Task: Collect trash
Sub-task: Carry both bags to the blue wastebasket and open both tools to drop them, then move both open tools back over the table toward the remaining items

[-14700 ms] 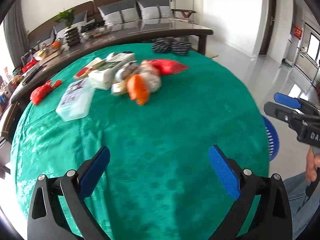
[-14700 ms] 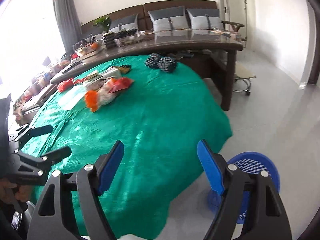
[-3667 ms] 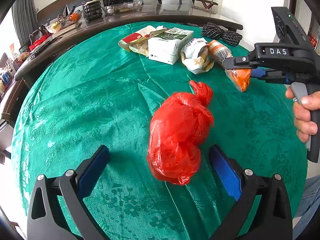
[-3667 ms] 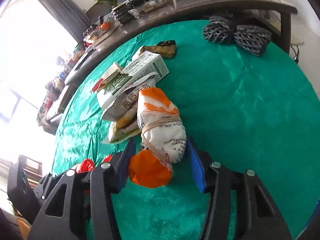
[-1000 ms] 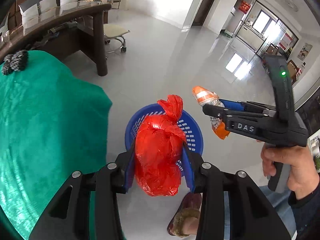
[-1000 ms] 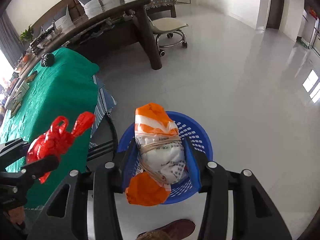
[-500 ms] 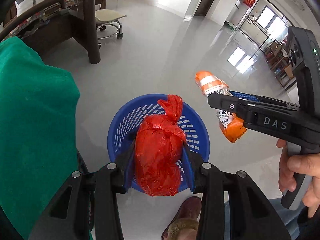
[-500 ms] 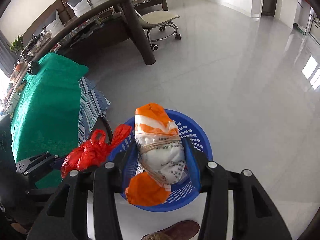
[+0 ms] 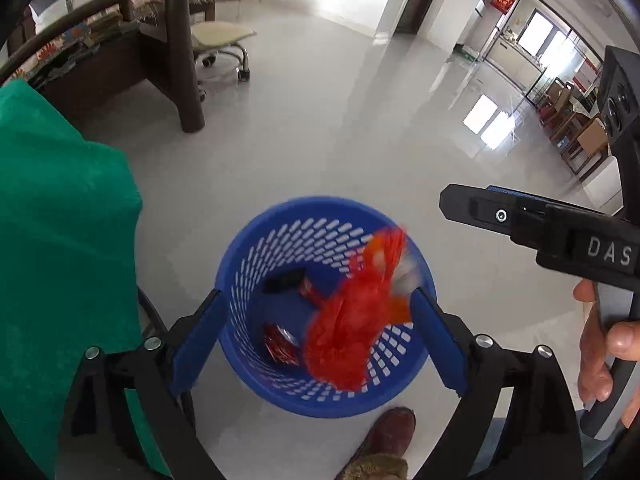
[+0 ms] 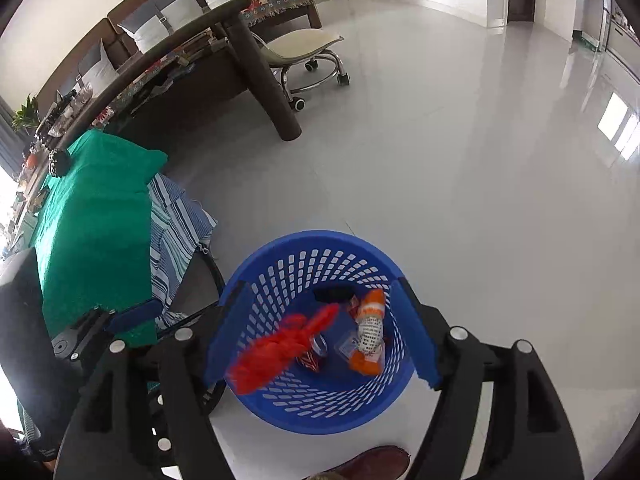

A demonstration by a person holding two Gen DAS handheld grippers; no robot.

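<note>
A blue slotted basket (image 9: pixel 256 264) (image 10: pixel 280 408) stands on the floor under both grippers. The red plastic bag (image 9: pixel 352 320) (image 10: pixel 280 352) is blurred, dropping loose into the basket, touched by no pad. The orange-and-white packet (image 10: pixel 370 330) lies at the basket's bottom; in the left wrist view only a blur of it (image 9: pixel 400 276) shows behind the bag. My left gripper (image 9: pixel 320 336) hangs over the basket, its jaws opening, nothing gripped. My right gripper (image 10: pixel 320 332) is above the basket too, jaws opening and empty; it also shows at the right (image 9: pixel 452 200).
Small red wrappers (image 9: pixel 280 344) and a dark scrap (image 9: pixel 284 280) lie in the basket. The green-clothed table (image 9: pixel 56 240) (image 10: pixel 92 224) is on the left, a striped cloth (image 10: pixel 176 232) beside it. A brown shoe (image 9: pixel 384 440) sits near the basket. A desk leg (image 10: pixel 268 80) and wheeled stool (image 10: pixel 308 52) stand behind.
Both grippers have opened. The red bag left the left jaws and falls into the basket; the orange-and-white packet left the right jaws and now lies inside it.
</note>
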